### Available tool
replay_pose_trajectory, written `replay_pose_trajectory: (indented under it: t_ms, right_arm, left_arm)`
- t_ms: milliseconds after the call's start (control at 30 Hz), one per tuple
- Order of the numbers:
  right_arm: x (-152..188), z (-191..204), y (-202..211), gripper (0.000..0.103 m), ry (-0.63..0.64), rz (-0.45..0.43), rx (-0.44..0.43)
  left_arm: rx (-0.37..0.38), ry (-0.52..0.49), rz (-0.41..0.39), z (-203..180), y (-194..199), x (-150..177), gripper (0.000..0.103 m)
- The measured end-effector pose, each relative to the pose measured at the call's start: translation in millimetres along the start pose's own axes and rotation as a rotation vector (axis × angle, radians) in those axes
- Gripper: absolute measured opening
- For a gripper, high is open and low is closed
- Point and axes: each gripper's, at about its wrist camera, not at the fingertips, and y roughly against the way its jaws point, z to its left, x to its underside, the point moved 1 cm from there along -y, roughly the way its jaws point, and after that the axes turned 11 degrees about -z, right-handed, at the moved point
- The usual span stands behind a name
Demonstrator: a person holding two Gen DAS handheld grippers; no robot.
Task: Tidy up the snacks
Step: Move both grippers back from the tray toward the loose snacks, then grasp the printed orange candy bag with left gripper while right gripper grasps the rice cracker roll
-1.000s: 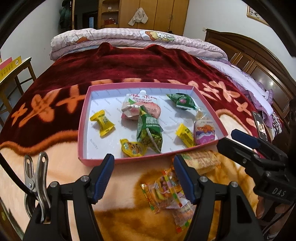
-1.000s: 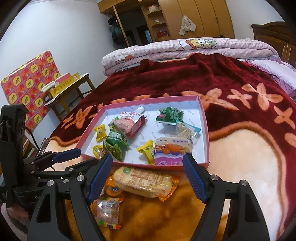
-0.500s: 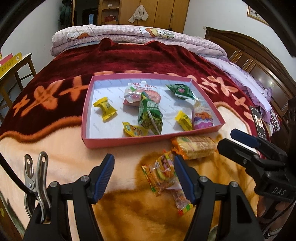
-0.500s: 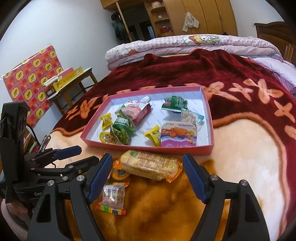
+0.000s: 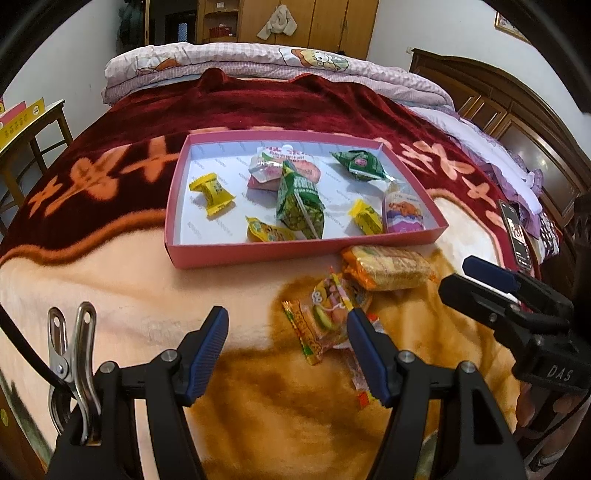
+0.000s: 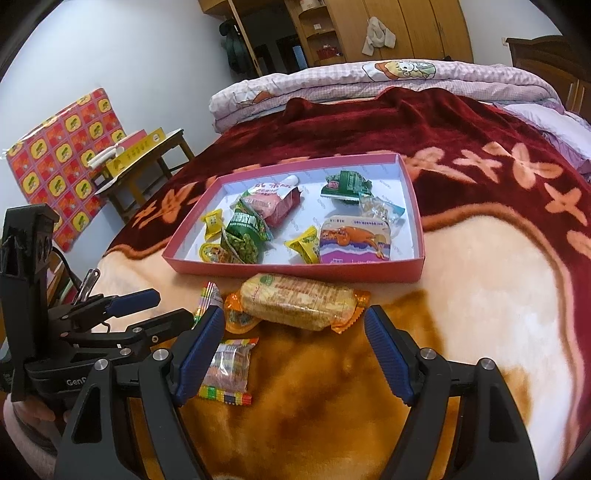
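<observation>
Left view only: metal clip point(image 5: 72, 354) at lower left; phone point(image 5: 515, 232) at right edge.
Right view only: patterned board point(image 6: 61, 162) and small table point(image 6: 147, 155) at upper left.
Left gripper point(image 5: 286, 354): jaws spread, pinching nothing.
Right gripper point(image 6: 295, 354): jaws spread, pinching nothing.
Snacks: 8 or so in the pink tray point(image 6: 295, 271), centre frame; cracker pack point(image 6: 295, 301) touching its near wall; candy bag point(image 6: 227, 365) lower left of it.
Surface: bed blanket point(image 6: 480, 295).
Room: wardrobe point(image 6: 406, 29) along the top.

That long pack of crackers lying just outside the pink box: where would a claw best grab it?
Probably across the middle of the cracker pack, coming from above on the near side. It lies flat, its long side facing the right claw, whose open jaws look wider than its narrow width.
</observation>
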Motion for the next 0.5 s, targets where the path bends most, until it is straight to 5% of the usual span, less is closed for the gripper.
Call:
replay_pose_trajectory:
  t_ms: [500]
  right_arm:
    - [9.5, -8.6, -3.2, 0.080, -0.026, 0.029, 0.010]
  left_arm:
    - [0.016, -0.012, 0.019, -14.0, -14.0, 4.0, 0.070]
